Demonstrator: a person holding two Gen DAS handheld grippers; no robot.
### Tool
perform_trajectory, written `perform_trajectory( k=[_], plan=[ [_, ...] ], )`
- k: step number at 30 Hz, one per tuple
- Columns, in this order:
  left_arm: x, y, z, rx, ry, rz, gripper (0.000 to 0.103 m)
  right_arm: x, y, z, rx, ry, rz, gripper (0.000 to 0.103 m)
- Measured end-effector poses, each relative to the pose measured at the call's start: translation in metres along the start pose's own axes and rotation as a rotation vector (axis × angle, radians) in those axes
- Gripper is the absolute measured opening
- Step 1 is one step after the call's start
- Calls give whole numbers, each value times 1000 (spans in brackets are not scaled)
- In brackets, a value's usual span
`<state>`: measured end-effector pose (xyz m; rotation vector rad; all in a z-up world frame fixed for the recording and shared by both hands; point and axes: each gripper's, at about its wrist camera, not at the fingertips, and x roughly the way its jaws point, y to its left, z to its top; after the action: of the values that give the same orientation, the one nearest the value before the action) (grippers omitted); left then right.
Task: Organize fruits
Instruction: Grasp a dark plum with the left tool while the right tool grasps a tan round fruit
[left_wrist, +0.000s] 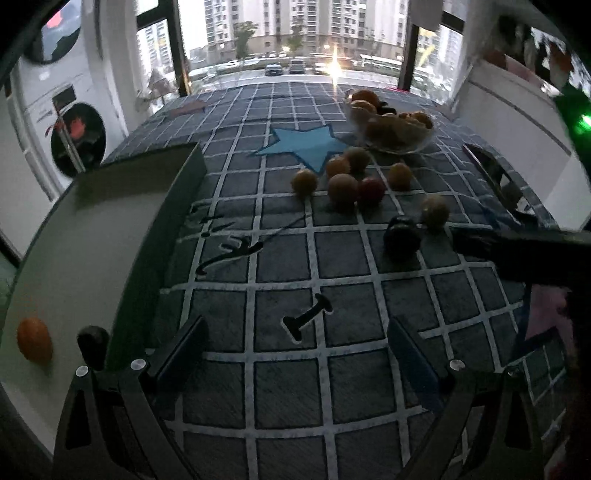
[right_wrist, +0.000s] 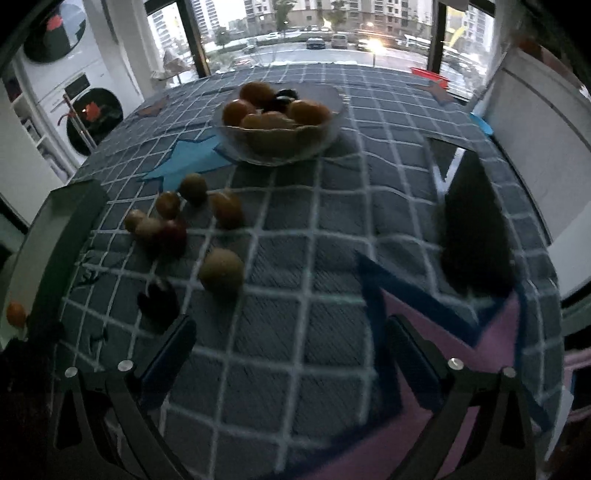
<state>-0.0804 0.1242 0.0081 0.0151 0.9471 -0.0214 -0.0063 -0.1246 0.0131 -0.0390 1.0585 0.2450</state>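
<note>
A glass bowl (right_wrist: 332, 122) holding several fruits stands at the far middle of the checked tablecloth; it also shows in the left wrist view (left_wrist: 417, 146). Several loose fruits (left_wrist: 343, 186) lie in front of it, with a red one (right_wrist: 171, 234), a brownish one (right_wrist: 221, 271) and a dark one (right_wrist: 159, 295) nearest. A white tray (left_wrist: 92, 236) at the left holds an orange fruit (left_wrist: 35, 339) and a dark fruit (left_wrist: 92, 341). My left gripper (left_wrist: 295, 354) is open and empty above the cloth beside the tray. My right gripper (right_wrist: 291, 354) is open and empty near the dark fruit.
A dark tray (right_wrist: 476, 229) lies at the right of the table. The right gripper's arm (left_wrist: 524, 254) reaches in from the right in the left wrist view. Stacked washing machines (left_wrist: 55, 122) stand at the left, a window behind the table.
</note>
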Motion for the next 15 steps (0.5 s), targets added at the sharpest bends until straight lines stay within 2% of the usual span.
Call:
perform_trajectory(
  k=[4, 5, 6, 8, 11, 15],
  plan=[
    [-4, 1, 7, 18, -5, -13, 98, 10, 17, 11, -56, -13, 10, 85],
    [-4, 1, 10, 21, -5, -15, 98, 11, 21, 14, -74, -21, 11, 71],
    [-3, 0, 13, 22, -1, -16, 98, 11, 26, 15, -99, -31, 6, 62],
    [-2, -3, 19, 16, 4, -26, 98, 11, 33, 17, -137, -39, 15, 30],
    [1, -13, 28, 12, 10, -46, 98, 5, 29, 16, -114, -58, 41, 30],
    [9, -31, 40, 37, 11, -57, 98, -11, -3, 6, -9, -62, 92, 30]
  ],
)
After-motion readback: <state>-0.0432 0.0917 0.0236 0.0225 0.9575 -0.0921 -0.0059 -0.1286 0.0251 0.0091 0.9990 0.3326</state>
